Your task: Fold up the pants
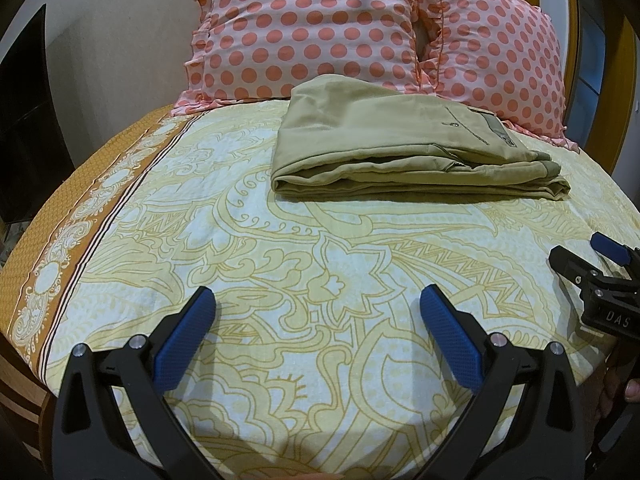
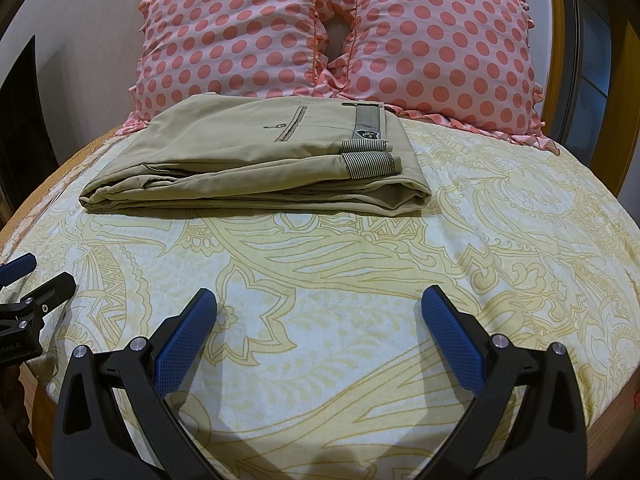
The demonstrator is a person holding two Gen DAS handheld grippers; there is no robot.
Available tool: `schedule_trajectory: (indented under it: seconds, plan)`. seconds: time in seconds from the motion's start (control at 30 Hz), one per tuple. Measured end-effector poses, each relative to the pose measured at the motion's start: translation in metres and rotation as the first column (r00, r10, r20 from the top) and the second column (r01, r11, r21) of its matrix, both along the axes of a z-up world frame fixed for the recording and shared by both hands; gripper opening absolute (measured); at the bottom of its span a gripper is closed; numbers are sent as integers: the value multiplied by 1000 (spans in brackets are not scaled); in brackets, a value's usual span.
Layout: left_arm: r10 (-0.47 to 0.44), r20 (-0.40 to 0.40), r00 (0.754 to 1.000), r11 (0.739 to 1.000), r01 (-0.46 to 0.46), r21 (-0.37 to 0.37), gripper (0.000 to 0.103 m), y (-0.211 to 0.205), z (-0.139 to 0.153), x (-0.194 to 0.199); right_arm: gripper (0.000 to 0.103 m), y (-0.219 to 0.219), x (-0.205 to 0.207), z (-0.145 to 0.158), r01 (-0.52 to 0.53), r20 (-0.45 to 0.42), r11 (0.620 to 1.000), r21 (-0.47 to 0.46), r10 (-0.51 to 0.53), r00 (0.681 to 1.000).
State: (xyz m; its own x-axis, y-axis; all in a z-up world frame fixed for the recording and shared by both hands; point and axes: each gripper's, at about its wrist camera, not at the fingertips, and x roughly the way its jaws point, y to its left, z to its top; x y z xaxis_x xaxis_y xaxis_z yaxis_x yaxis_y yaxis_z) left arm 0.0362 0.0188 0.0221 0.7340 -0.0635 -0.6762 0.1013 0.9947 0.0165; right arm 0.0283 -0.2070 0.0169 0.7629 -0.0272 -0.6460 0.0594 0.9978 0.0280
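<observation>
The khaki pants [image 1: 404,148] lie folded in a flat stack on the bed, just in front of the pillows; they also show in the right wrist view [image 2: 260,164], with a striped waistband on top. My left gripper [image 1: 318,304] is open and empty, held over the sheet well short of the pants. My right gripper [image 2: 320,304] is open and empty too, at a similar distance. Each gripper shows at the edge of the other's view: the right gripper [image 1: 592,256] and the left gripper [image 2: 36,276].
Two pink polka-dot pillows [image 1: 320,28] [image 2: 340,36] stand against the headboard behind the pants. The bed [image 1: 280,264] has a yellow patterned sheet with an orange border at the left edge [image 1: 60,264]. A wooden bed frame [image 2: 560,52] rises at the right.
</observation>
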Motion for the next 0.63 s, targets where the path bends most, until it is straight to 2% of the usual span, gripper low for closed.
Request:
schedule_trajectory:
  seconds: [0.63]
  plan:
    - [2,7,1000,1000,-2,0,101,0,1,0,102,0,0,0,1,0,1000,0,-1,1000]
